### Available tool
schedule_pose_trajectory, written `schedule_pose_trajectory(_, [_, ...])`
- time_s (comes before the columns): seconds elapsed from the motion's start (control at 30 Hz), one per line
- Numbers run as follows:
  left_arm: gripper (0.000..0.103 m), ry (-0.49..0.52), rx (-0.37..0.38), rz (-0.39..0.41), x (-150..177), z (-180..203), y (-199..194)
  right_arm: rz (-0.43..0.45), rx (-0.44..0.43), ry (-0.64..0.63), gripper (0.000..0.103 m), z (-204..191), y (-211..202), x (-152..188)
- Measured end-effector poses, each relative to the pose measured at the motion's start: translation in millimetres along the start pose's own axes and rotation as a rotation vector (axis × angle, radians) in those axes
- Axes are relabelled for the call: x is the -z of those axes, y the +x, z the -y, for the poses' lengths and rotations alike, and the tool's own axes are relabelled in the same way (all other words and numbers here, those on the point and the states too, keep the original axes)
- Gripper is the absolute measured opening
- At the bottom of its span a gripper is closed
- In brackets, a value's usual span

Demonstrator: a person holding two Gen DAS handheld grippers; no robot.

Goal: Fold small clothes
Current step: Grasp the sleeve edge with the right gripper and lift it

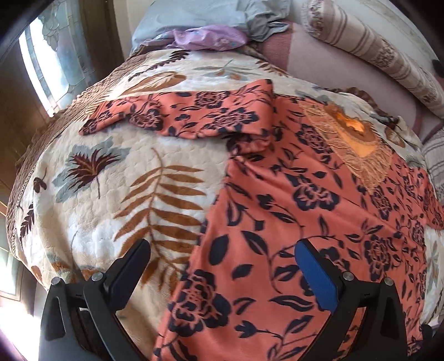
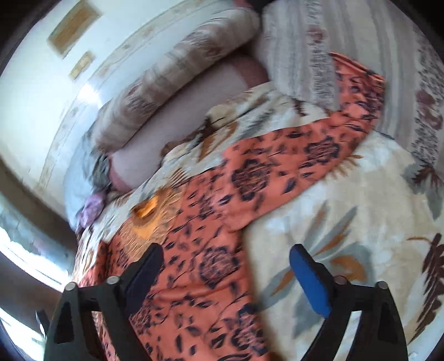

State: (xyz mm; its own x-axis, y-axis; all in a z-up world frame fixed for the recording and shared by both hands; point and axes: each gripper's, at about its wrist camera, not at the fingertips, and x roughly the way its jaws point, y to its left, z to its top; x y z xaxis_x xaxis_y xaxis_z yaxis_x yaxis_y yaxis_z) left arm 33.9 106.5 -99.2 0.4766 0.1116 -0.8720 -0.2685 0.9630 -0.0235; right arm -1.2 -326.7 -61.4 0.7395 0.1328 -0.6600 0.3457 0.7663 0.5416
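Observation:
An orange top [image 1: 299,205] with dark blue flowers lies spread flat on a cream leaf-print blanket [image 1: 111,194]. Its left sleeve [image 1: 177,113] stretches out to the left; its lace neckline [image 1: 352,138] points to the far right. My left gripper [image 1: 222,252] is open and empty, above the top's left side edge. In the right wrist view, which is blurred, the same top [image 2: 199,250] lies under my open, empty right gripper [image 2: 226,258], over the top's right side edge. Its right sleeve [image 2: 291,161] reaches toward the pillows.
Striped pillows [image 1: 369,47] and a pink sheet [image 1: 327,69] lie beyond the blanket. A lilac garment [image 1: 211,37] and a grey-blue one [image 1: 222,14] sit at the far end. A window [image 1: 52,61] is on the left. The bed edge [image 1: 16,211] drops off at left.

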Motion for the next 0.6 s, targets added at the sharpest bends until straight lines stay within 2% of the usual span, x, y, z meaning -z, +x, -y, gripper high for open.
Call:
schedule_pose_trajectory(0.03, [0.103,-0.017,-0.011,-0.001,-3,-9,5,0.014,0.038,0.039,0.069,20,5,-17])
schedule_pose_trajectory(0.07, [0.103,-0.034,-0.024,-0.001,-5,-18,9,0.035,0.083,0.065,0.064,39,9,-33])
schedule_pose_trajectory(0.17, [0.103,-0.083,-0.048,-0.01,-11,-39,20,0.13,0.236,0.064,0.064,72,12,-83])
schedule_pose_trajectory(0.23, [0.103,-0.103,-0.055,-0.011,-15,-48,25,0.188,0.329,-0.039,0.064,71,12,-115])
schedule_pose_trajectory(0.33, [0.103,-0.101,-0.067,-0.004,-18,-50,31,0.24,0.479,-0.274,0.064,50,23,-152])
schedule_pose_trajectory(0.43, [0.103,-0.096,-0.059,-0.01,-20,-45,36,0.163,0.623,-0.38,0.064,50,56,-179])
schedule_pose_trajectory(0.5, [0.103,-0.095,-0.044,-0.013,-20,-41,38,0.047,0.66,-0.367,0.033,63,79,-192])
schedule_pose_trajectory(0.53, [0.103,-0.093,-0.036,-0.013,-19,-40,38,0.0,0.672,-0.36,0.009,68,87,-194])
schedule_pose_trajectory(0.6, [0.103,-0.082,-0.026,0.001,-20,-37,35,-0.01,0.647,-0.359,0.009,65,83,-195])
